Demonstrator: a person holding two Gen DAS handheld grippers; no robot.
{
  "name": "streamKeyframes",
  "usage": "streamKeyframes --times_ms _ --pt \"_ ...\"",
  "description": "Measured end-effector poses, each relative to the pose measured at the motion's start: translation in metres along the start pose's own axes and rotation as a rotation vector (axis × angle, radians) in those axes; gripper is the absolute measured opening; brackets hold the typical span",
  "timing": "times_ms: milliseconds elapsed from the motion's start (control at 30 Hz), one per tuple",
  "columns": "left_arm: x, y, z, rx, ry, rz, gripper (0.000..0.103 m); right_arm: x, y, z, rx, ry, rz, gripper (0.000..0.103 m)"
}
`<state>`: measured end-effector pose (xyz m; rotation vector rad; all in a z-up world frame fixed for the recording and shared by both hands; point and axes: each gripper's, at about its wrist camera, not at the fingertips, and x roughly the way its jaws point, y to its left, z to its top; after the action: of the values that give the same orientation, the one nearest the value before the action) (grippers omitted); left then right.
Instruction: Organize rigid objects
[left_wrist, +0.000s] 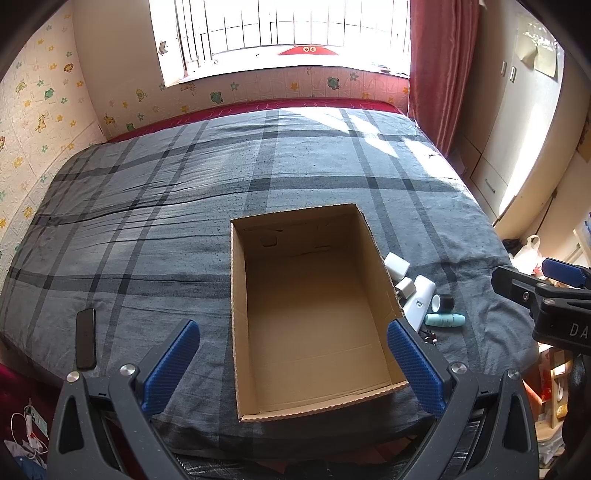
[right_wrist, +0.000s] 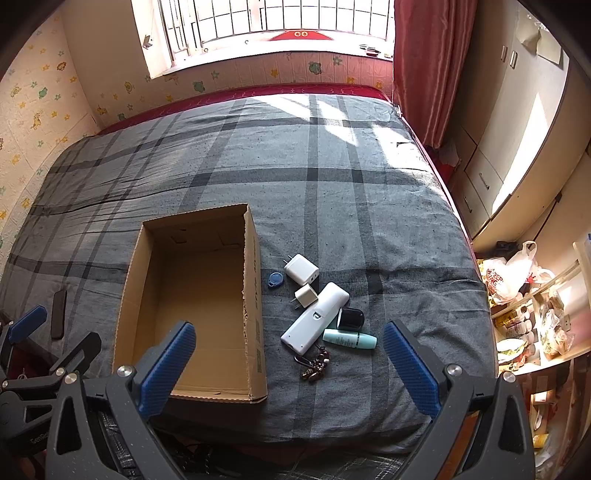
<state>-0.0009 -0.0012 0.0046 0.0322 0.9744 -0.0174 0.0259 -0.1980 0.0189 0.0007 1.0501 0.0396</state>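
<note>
Both grippers hang over the near edge of the grey plaid bedspread (right_wrist: 332, 192), jaws spread wide and empty. Ahead of the right gripper (right_wrist: 288, 365), a long white remote (right_wrist: 314, 317), two white plug adapters (right_wrist: 301, 269), a mint-green tube (right_wrist: 349, 339), a black-capped jar (right_wrist: 351, 317), a blue key fob (right_wrist: 275, 279) and a beaded keyring (right_wrist: 314, 365) lie clustered, just right of the open brown cardboard box (right_wrist: 255, 295). Between the left gripper (left_wrist: 291, 365) jaws that box (left_wrist: 314, 314) sits bare inside; a black phone (left_wrist: 85, 343) lies beyond its left finger
</note>
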Motion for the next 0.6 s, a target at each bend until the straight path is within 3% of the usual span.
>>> streamKeyframes --times_ms 600 --pt "-0.0011 -0.0005 0.0004 0.008 -0.007 -0.008 0.103 -0.0005 0.0000 0.0010 0.000 -0.007 0.001 0.103"
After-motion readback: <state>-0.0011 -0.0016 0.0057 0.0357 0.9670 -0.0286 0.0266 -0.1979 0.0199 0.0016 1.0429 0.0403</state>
